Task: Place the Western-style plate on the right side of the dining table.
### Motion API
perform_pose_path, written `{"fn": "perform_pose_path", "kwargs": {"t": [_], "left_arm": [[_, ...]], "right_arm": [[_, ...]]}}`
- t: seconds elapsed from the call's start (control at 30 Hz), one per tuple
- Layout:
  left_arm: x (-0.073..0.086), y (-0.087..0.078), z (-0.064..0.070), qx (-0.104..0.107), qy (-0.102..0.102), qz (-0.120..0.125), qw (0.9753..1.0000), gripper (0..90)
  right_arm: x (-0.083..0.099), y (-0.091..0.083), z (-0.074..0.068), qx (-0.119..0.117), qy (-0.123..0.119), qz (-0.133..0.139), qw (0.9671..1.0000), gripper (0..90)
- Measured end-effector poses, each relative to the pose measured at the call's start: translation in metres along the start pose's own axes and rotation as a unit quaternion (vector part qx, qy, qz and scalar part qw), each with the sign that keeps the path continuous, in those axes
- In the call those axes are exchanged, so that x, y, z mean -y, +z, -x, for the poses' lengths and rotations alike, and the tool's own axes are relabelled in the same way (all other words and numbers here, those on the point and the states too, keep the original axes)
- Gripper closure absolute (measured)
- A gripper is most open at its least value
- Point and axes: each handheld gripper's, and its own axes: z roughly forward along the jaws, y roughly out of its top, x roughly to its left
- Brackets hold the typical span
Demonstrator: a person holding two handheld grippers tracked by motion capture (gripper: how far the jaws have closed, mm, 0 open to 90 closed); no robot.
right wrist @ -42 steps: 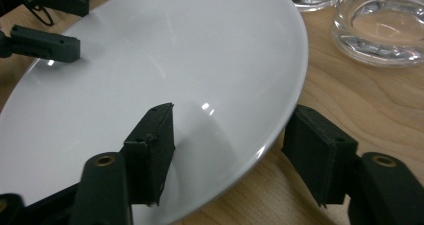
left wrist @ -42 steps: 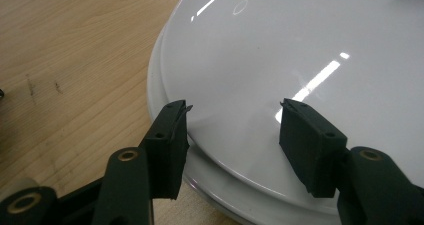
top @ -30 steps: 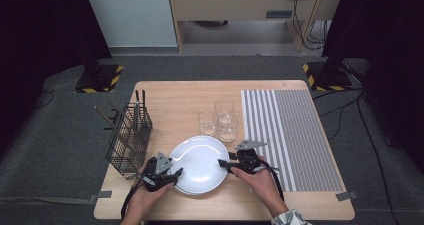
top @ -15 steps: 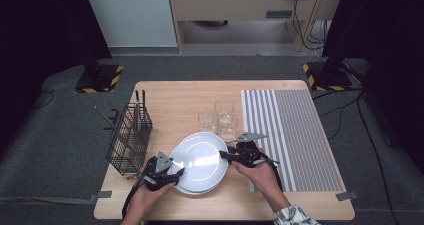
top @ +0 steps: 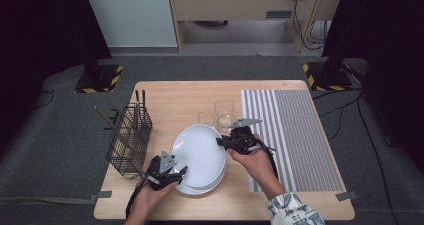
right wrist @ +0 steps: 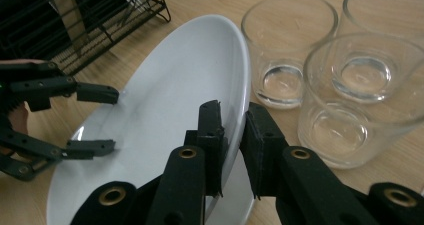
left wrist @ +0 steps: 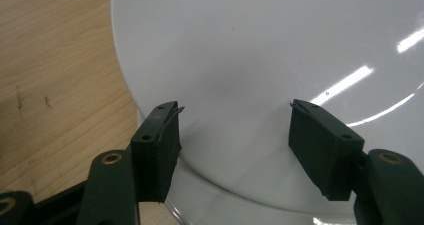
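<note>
Top plate point(top: 199, 150) now lifted at its right edge, tilted off the lower plate point(top: 207, 185).

Compared with a second ago, when the plates lay flat and stacked near the front of the table point(top: 170, 92), the right tool point(top: 223, 141) has raised one rim; its jaws are nearly closed, pinching that rim between them. The left tool point(top: 181, 171) stands wide open at the opposite rim, gripping nothing. Judged: separation of the stack is under way, with the left tool placed to steady or take hold. Plates are glossy white, round, shallow and smooth, likely slippery. Three clear tumblers point(right wrist: 287, 50) stand just beside the raised edge. A black wire basket point(top: 129, 135) is at the left, a ribbed striped mat point(top: 290, 130) at the right.
</note>
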Motion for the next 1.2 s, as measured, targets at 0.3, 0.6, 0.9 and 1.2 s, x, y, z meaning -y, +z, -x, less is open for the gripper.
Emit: {"fn": "perform_pose_path", "kwargs": {"t": [0.3,0.6,0.9,1.2], "left_arm": [[-0.006,0.004,0.0,-0.001,0.01,0.011,0.9999,32.3],[-0.012,0.016,0.011,0.007,0.004,0.012,0.9999,27.0],[-0.017,0.026,0.018,0.005,0.009,0.019,0.9998,26.3],[-0.017,0.026,0.017,0.013,-0.004,0.022,0.9997,28.1]], "right_arm": [[-0.03,-0.003,-0.014,0.002,-0.007,0.013,0.9999,85.2],[-0.056,-0.005,-0.025,0.02,-0.049,0.014,0.9985,87.3],[-0.07,-0.011,-0.031,0.05,-0.091,0.002,0.9946,87.2],[-0.073,-0.012,-0.029,0.032,-0.08,-0.006,0.9963,86.3]]}}
